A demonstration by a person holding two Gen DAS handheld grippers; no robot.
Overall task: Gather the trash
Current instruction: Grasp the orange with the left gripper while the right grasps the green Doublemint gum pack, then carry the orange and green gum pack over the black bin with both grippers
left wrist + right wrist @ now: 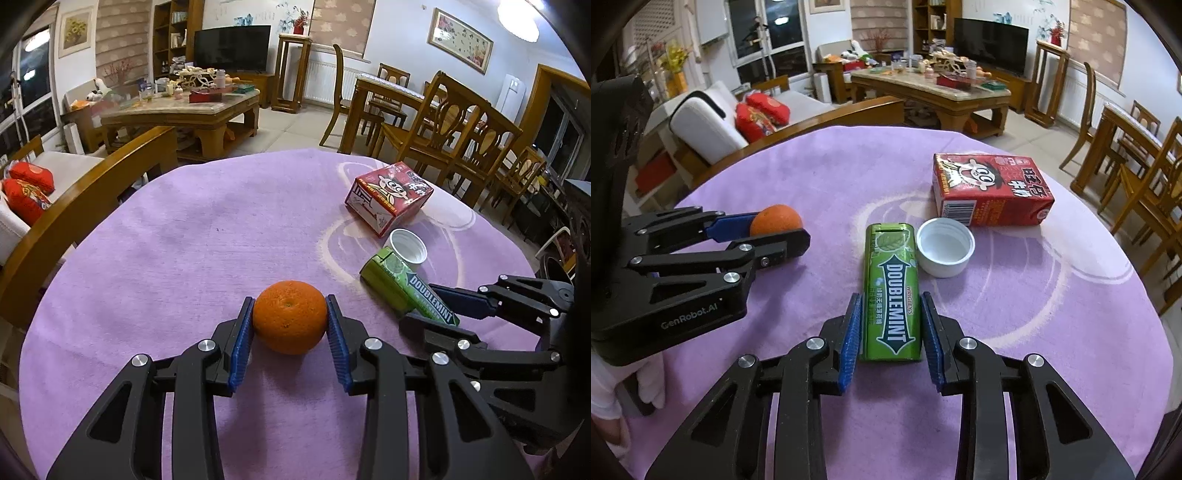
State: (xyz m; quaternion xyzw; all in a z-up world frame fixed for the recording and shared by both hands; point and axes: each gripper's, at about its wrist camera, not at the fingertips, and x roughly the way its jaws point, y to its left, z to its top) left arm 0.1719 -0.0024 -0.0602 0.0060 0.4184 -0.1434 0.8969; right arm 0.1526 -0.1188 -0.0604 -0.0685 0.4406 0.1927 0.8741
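Observation:
An orange (pixel 290 321) rests on the purple tablecloth (pixel 184 240), and the blue pads of my left gripper (pixel 290 299) press on both of its sides. A green Doublemint gum tin (pixel 892 288) lies flat and lengthwise, its near half between the pads of my right gripper (pixel 891 295), which touch its long sides. Just beyond the tin sits a white bottle cap (pixel 945 251), open side up. A red milk carton (pixel 993 192) lies on its side further back. In the right wrist view the left gripper (pixel 775 229) and the orange (pixel 777 219) show at the left.
The round table's edge curves close behind the carton. A wooden sofa frame (pixel 92 192) with red cushions (pixel 29 184) stands at the left. Wooden dining chairs (pixel 454 125) stand at the right. A cluttered coffee table (pixel 934 88) is further back in the room.

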